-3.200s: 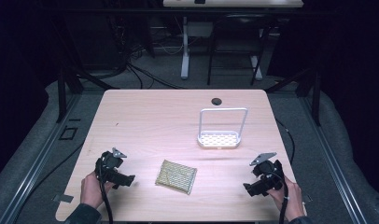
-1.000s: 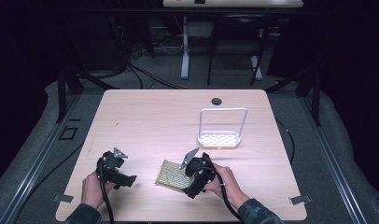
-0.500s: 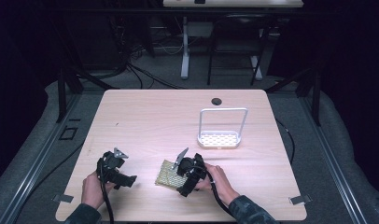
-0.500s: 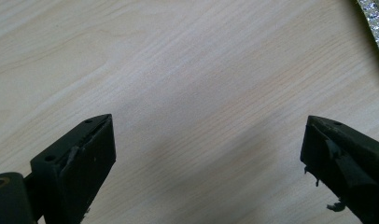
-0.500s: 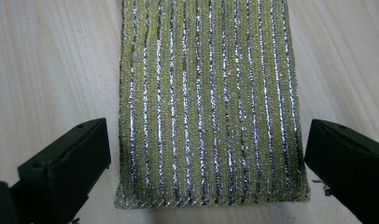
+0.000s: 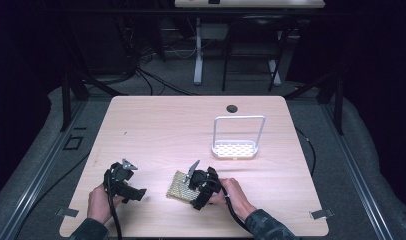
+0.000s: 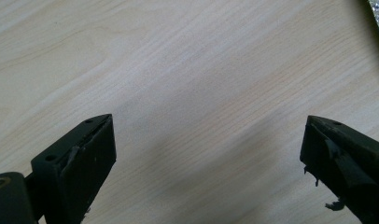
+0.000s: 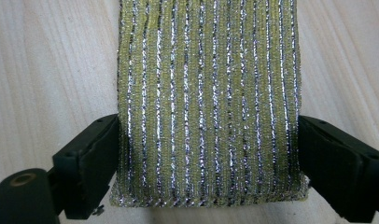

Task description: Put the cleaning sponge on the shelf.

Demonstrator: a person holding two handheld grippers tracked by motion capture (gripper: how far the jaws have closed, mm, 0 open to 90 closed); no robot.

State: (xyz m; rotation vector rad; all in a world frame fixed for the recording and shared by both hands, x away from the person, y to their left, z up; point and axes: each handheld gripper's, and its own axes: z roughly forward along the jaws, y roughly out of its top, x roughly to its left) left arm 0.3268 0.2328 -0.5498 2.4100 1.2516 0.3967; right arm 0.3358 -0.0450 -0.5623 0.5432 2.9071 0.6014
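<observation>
Spanning most of the high view, the pale wooden table (image 6: 156, 130) carries no readable brand, label or writing. A white wire-framed rack (image 6: 237, 143) with a perforated base stands upright on the right half of the table, well apart from both grippers. A yellow-green cloth pad (image 8: 208, 100) with silver metallic stripes lies flat near the front edge. The right gripper (image 6: 193, 195), which lay near the front right corner 3.2 s ago, is now at the pad's right edge; its fingers (image 8: 92, 165) straddle the pad, one at each side edge, wide open and touching or nearly touching it. The left gripper (image 6: 136, 192) is unmoved near the front left, its fingers (image 7: 82, 161) wide apart over bare table, holding nothing.
</observation>
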